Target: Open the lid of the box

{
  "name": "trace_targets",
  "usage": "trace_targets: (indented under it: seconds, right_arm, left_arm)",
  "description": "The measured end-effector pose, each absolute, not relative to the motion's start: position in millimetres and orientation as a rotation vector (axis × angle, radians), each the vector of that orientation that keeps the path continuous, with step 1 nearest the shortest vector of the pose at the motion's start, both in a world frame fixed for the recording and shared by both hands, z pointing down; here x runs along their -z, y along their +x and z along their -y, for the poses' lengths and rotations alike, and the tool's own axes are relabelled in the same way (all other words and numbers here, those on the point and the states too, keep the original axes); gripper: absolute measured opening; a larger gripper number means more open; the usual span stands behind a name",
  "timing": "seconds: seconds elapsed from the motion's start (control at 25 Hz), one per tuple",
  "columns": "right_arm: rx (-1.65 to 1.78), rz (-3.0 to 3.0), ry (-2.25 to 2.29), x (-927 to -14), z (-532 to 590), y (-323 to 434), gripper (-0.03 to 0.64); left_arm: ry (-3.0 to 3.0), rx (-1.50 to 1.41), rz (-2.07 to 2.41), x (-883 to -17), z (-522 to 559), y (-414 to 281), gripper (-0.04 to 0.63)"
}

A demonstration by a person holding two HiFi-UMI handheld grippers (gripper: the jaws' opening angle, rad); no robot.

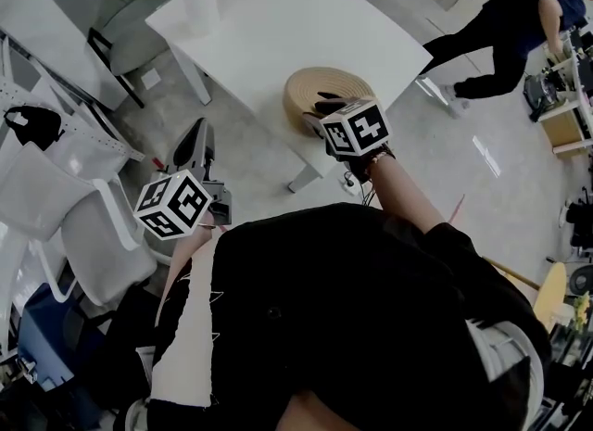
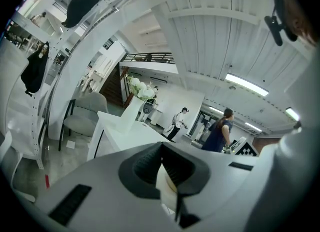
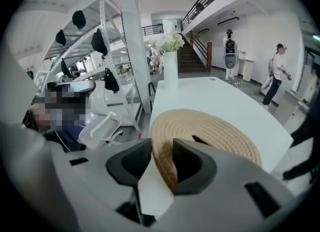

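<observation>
Box (image 1: 315,86) is a round, low, straw-coloured thing, coil-woven, so the top reads as rings of rope running out from the middle. It sits on the white surface (image 1: 278,21), right at the corner nearest the person, with its near rim close to the edge. The lid (image 3: 215,131) looks flat and matches the rest of the weave. From these angles the seam between the lid and the body doesn't show.

Right gripper (image 3: 161,158) comes in steeply from above at the near side of the box. Its fingers (image 3: 190,163) are closed on the lid's edge, and the woven rim fills the gap between the two dark pads.

Left gripper (image 2: 162,163) is held back by the person's body, well apart from the box and pointing roughly level. Its fingers are together at the tips with nothing between them.

Further out, a white vase with white flowers (image 1: 199,3) stands at the far corner of the same surface, with a grey chair (image 1: 130,3) beyond it. Another person in dark clothes (image 1: 500,31) is bent over something off to the right.
</observation>
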State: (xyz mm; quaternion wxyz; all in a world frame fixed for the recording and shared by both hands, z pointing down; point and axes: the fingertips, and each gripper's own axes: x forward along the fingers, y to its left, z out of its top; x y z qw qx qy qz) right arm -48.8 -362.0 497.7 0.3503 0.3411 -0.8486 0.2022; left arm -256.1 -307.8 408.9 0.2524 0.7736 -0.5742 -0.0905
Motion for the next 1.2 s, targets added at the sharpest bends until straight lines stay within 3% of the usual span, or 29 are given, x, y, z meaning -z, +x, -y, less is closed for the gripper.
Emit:
trace_targets:
  seconds: [1.2]
  right_arm:
    - [-0.612,2.356,0.976,-462,366,-44,0.109]
  left_arm:
    - [2.154,0.247,1.545,-396,308,-250,0.011]
